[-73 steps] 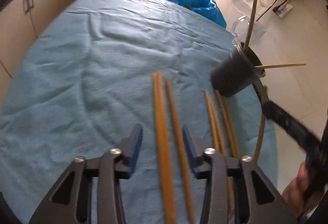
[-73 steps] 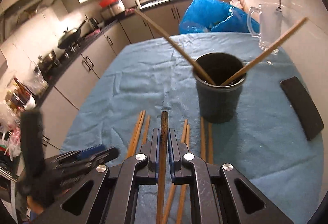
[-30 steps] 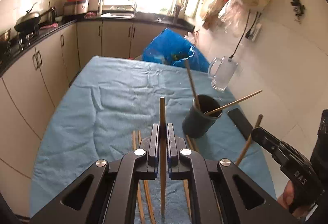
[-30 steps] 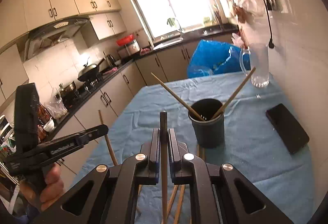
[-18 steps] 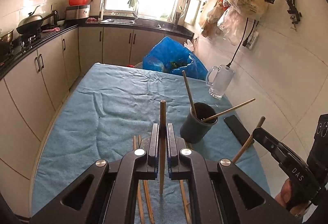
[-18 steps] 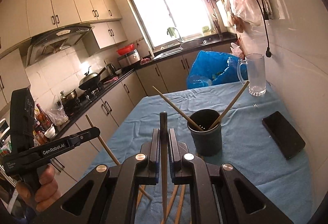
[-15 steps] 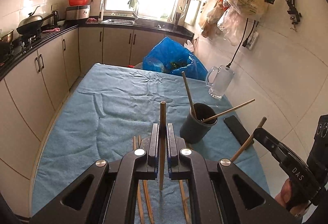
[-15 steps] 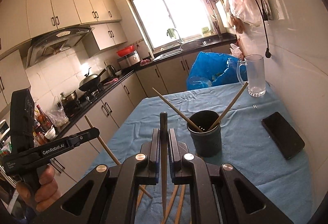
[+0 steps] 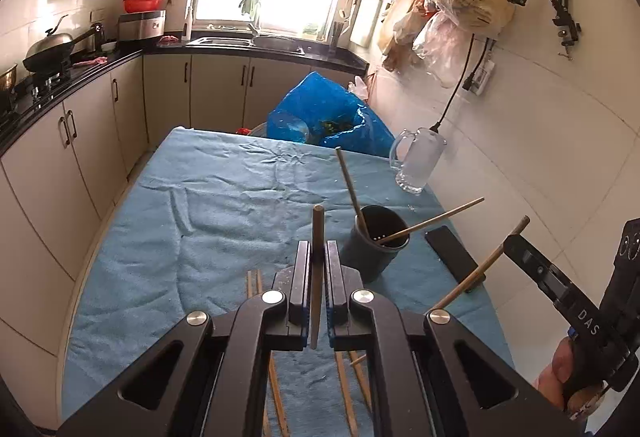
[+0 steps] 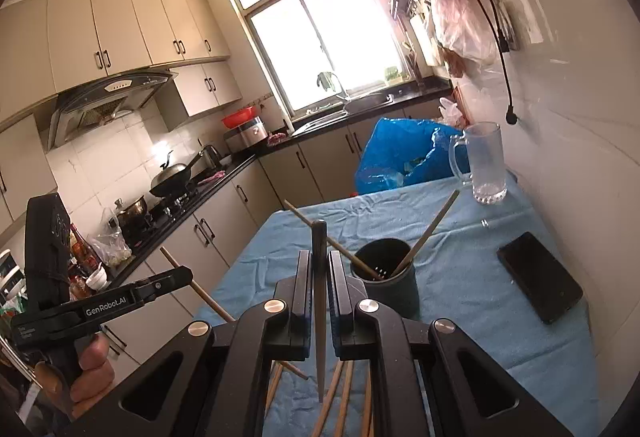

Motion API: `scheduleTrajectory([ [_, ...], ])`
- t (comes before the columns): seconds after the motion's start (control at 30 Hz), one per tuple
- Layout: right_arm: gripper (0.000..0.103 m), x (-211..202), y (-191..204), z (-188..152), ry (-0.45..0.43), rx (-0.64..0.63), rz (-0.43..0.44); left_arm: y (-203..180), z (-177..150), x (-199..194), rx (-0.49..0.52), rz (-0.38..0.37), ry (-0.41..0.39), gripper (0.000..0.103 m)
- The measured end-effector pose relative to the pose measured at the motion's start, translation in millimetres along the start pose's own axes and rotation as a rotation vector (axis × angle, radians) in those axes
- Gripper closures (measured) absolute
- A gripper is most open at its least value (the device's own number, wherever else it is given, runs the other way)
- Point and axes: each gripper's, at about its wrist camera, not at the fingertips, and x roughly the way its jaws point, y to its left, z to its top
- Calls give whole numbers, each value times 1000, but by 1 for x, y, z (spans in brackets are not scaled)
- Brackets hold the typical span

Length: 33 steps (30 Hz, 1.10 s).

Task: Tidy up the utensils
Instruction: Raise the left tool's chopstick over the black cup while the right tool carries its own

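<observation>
Left wrist view: the left gripper (image 9: 318,269) has its black jaws pressed together on a brown wooden chopstick (image 9: 317,277), which stands upright between the blue pads above the table covered with a wrinkled blue towel cloth (image 9: 200,221). Just beyond it on the cloth stands the dark round plastic utensil cup (image 9: 376,253), holding two wooden chopsticks that lean apart. A flat black phone (image 9: 452,257) lies right of the cup, and a clear glass mug (image 9: 420,165) stands further back near the wall. More loose wooden chopsticks (image 9: 344,389) lie on the cloth beneath the jaws. In the right wrist view, the right gripper (image 10: 319,277) likewise pinches a dark, tapered chopstick (image 10: 319,301) upright, with the cup (image 10: 390,285) just right of it and a person's hand (image 10: 86,369) gripping the other tool at the left.
</observation>
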Motion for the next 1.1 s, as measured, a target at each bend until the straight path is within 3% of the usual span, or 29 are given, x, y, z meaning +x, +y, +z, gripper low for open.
scheduleTrajectory([
  [0.33, 95, -15, -4, 22, -52, -5, -11, -23, 24, -11, 40, -38, -23, 97],
  [0.7, 95, -26, -7, 73, -164, -18, -60, -60, 79, -18, 81, -77, -97, 97],
  [1.1, 95, 15, -16, 115, -210, -9, -130, -73, 120, 29, 39, -97, -85, 97],
])
